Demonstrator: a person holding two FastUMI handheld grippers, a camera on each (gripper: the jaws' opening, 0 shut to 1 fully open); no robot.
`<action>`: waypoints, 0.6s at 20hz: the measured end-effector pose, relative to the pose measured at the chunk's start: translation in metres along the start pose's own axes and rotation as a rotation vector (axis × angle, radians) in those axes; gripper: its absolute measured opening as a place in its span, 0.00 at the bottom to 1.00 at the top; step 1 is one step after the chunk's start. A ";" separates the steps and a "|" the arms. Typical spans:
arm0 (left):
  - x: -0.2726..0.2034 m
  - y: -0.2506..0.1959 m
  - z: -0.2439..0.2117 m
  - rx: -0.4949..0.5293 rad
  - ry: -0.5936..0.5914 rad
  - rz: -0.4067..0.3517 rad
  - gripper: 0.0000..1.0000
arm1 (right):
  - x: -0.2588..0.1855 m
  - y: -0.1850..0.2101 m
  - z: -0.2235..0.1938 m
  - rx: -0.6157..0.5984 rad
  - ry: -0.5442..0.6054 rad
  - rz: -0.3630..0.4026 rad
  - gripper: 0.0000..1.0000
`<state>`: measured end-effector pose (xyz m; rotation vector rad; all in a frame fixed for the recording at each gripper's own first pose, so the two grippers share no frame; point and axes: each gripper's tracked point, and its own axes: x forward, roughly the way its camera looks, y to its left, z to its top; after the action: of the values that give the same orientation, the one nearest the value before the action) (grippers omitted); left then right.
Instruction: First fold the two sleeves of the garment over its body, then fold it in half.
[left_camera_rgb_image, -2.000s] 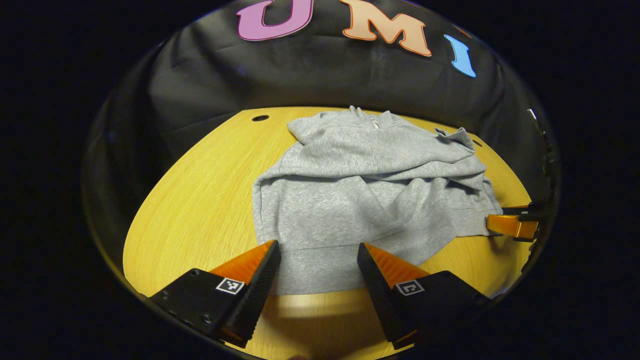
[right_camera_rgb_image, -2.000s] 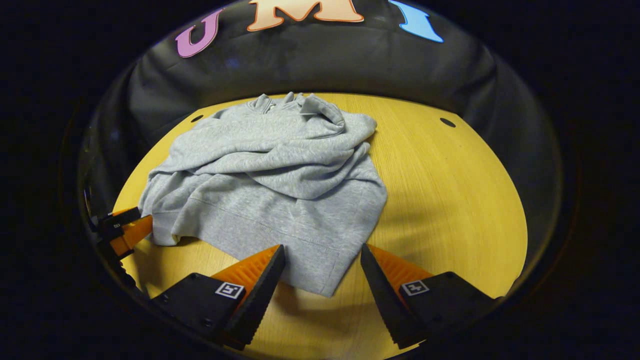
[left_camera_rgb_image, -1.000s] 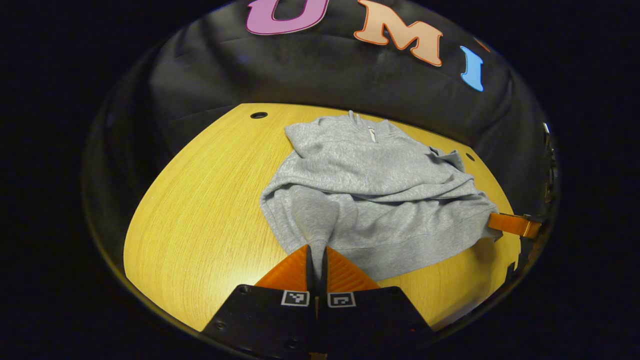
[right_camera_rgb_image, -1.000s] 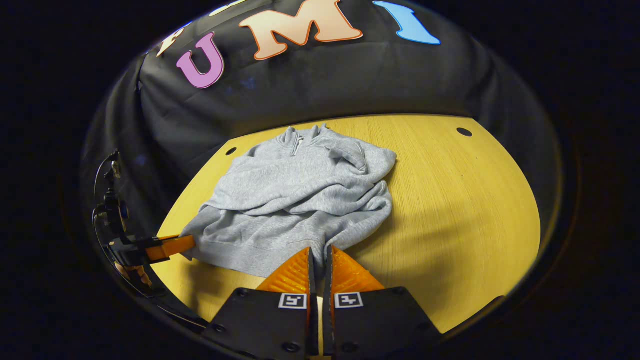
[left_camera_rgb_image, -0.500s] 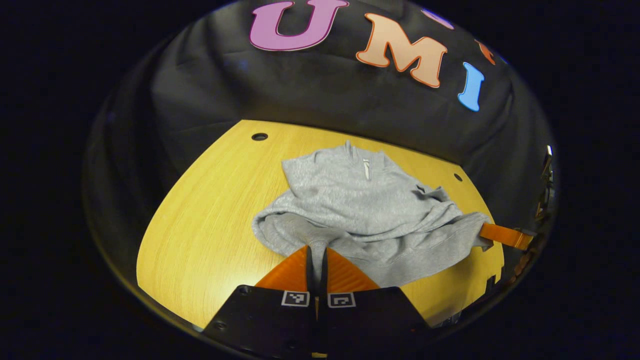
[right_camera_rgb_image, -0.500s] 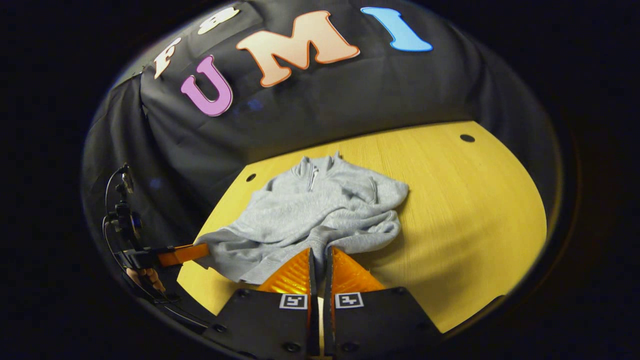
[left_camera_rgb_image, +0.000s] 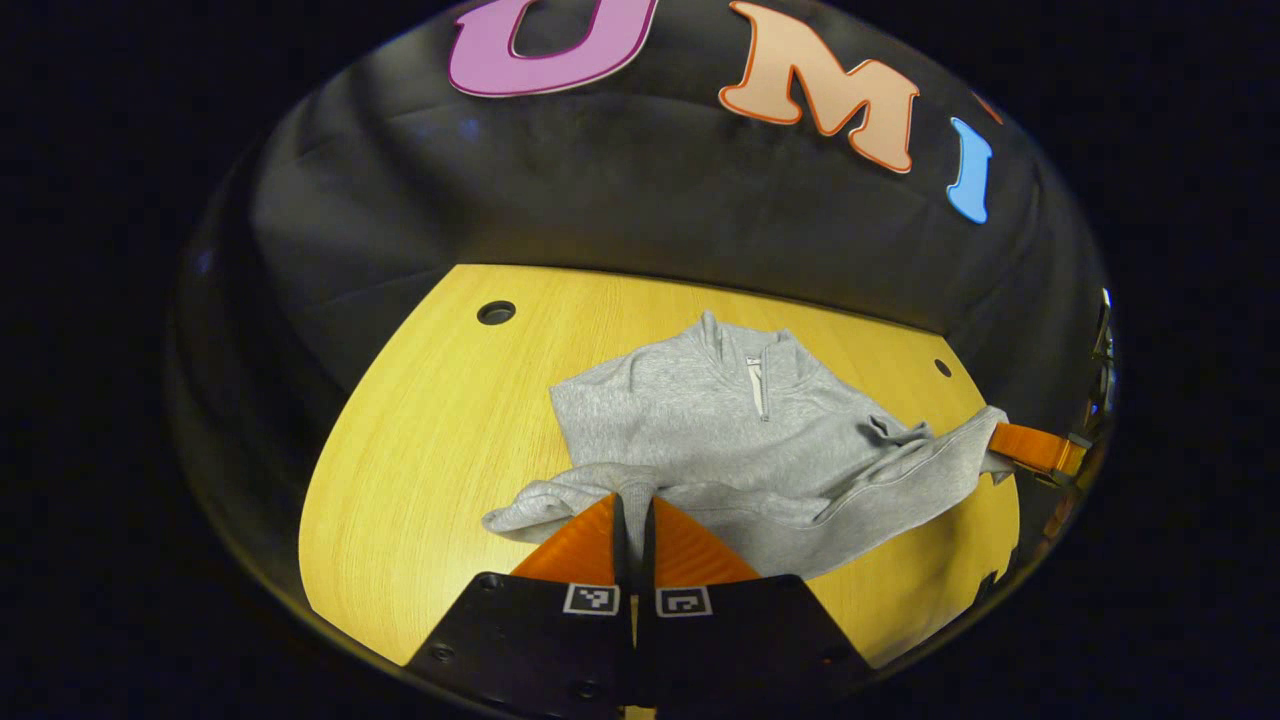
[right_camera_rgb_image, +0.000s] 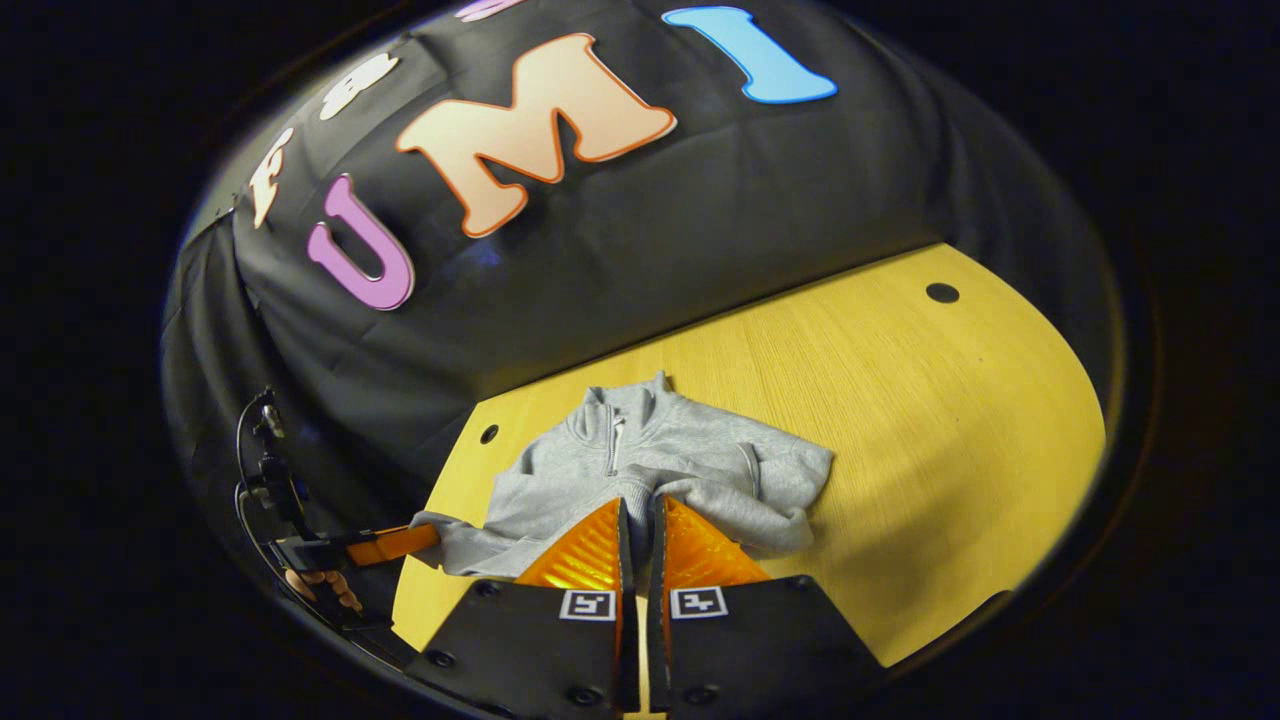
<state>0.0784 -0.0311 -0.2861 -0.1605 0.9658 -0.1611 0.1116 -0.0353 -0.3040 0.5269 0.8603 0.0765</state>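
**Both grippers pinch the hem of the grey garment**

Two grippers are closed on the same piece of clothing. In the left gripper view, the left gripper (left_camera_rgb_image: 634, 500) has its fingers drawn together with only a thin slit between them, and a fold of the grey garment (left_camera_rgb_image: 720, 440) is caught in that slit at the near hem. In the right gripper view, the right gripper (right_camera_rgb_image: 640, 505) stands the same way, fingers nearly touching, with grey cloth pressed between them.

The garment lies on the yellow wooden table (left_camera_rgb_image: 430, 450), its collar and short zip pointing toward the black cloth wall (left_camera_rgb_image: 600, 190) at the back. Its near edge is lifted off the tabletop at both pinched corners and sags between them, while the collar end rests flat on the wood. A sleeve lies folded across the chest.

The left gripper view also shows the right gripper (left_camera_rgb_image: 1035, 450) farther off at the right edge, gripping the hem's other corner. The right gripper view shows the left gripper (right_camera_rgb_image: 385, 545) at the left with a hand (right_camera_rgb_image: 320, 585) holding it.

A round hole (left_camera_rgb_image: 496, 313) sits in the table's far left part.
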 end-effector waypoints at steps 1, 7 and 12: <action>0.009 0.002 -0.002 0.003 0.036 0.001 0.00 | 0.014 -0.009 0.001 0.020 0.012 -0.030 0.06; 0.055 0.005 -0.013 0.026 0.201 0.003 0.00 | 0.075 -0.041 -0.011 0.074 0.093 -0.151 0.03; 0.067 0.014 0.018 0.047 0.100 0.073 0.18 | 0.083 -0.048 0.015 0.112 0.000 -0.182 0.26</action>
<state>0.1320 -0.0302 -0.3325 -0.0742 1.0646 -0.1257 0.1710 -0.0604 -0.3771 0.5509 0.9129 -0.1384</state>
